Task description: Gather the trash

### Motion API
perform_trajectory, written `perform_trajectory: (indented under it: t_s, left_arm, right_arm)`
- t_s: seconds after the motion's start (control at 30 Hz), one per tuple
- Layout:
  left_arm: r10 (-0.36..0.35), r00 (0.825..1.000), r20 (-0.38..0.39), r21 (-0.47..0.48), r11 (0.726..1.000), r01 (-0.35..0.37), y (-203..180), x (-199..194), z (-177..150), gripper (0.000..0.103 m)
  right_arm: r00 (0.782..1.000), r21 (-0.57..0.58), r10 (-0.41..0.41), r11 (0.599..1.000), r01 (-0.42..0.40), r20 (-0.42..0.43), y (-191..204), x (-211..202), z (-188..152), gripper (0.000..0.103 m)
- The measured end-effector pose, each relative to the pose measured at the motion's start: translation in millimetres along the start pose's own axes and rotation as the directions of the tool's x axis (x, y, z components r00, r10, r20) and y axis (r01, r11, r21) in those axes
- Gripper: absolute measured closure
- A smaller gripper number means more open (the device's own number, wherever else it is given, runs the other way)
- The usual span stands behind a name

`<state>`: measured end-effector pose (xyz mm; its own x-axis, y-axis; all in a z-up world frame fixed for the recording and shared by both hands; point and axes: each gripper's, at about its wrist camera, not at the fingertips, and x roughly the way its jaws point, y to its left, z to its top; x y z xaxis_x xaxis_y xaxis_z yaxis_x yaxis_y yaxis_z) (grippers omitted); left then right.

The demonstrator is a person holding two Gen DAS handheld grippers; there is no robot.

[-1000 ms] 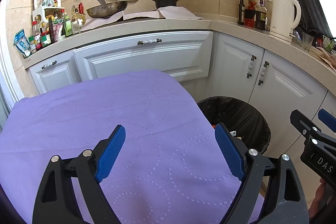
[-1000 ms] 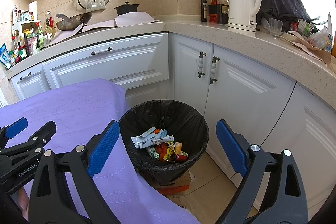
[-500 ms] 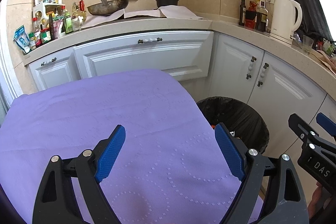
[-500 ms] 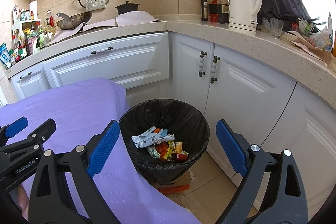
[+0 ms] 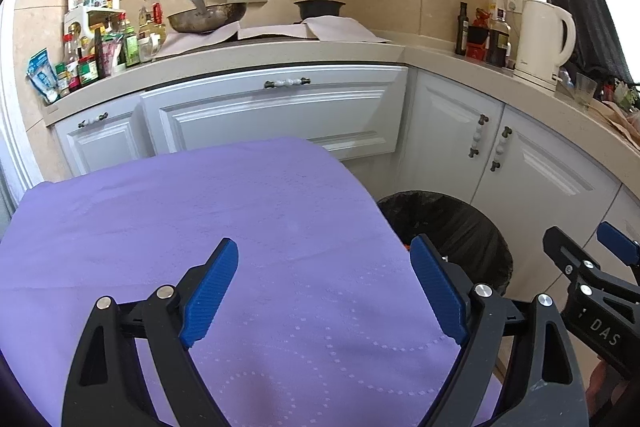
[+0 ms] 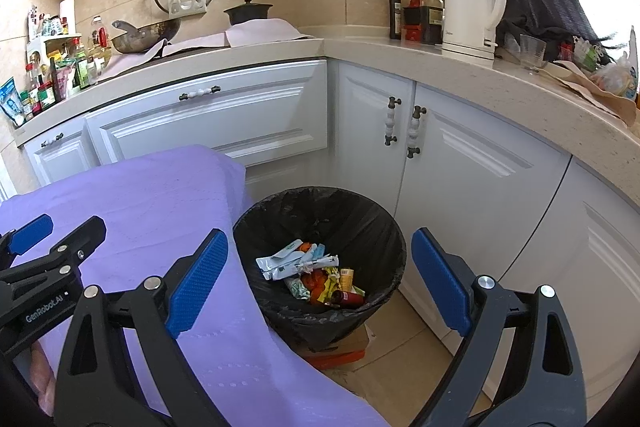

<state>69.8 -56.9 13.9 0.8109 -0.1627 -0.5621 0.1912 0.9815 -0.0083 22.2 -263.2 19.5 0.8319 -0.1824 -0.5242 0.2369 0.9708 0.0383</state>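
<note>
Purple cloth [image 5: 192,227] in front of me is bare – free room across its whole top. Trash bin [image 6: 320,247] sits just right of it, mouth uncovered, only wrappers [image 6: 312,273] low inside, so I can come in from above. Tight at the sides: cloth edge touches the bin's left rim, white cabinet doors [image 6: 460,163] stand close behind and right. Narrow strip of floor [image 6: 400,367] near right. The far counter [image 5: 280,51] is crowded – kettle [image 6: 472,11], bottles [image 5: 486,35], wok [image 5: 206,17].

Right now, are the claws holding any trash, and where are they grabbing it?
Nothing is held. The left claw is open over the purple cloth, and the right claw is open above the trash bin, with no trash between the blue pads.
</note>
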Motion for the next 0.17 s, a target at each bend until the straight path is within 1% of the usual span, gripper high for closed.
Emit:
perform_trajectory:
  t_s: [0.07,0.13,0.17]
  left_arm:
    - [0.008,1.000,-0.005,-0.007,1.000,-0.008,5,1,0,0.018]
    - [0.034,0.999,-0.017,0.004,0.999,-0.034,11,4,-1,0.018]
    - [0.053,0.998,-0.023,0.014,0.999,-0.052,16,6,-3,0.018]
  right_arm:
    - [1.000,-0.011,0.011,1.000,-0.011,-0.002,7,0,2,0.012]
    - [0.999,-0.019,0.034,0.999,-0.034,-0.012,14,2,3,0.012]
    - [0.998,-0.023,0.059,0.998,-0.060,-0.024,20,3,3,0.012]
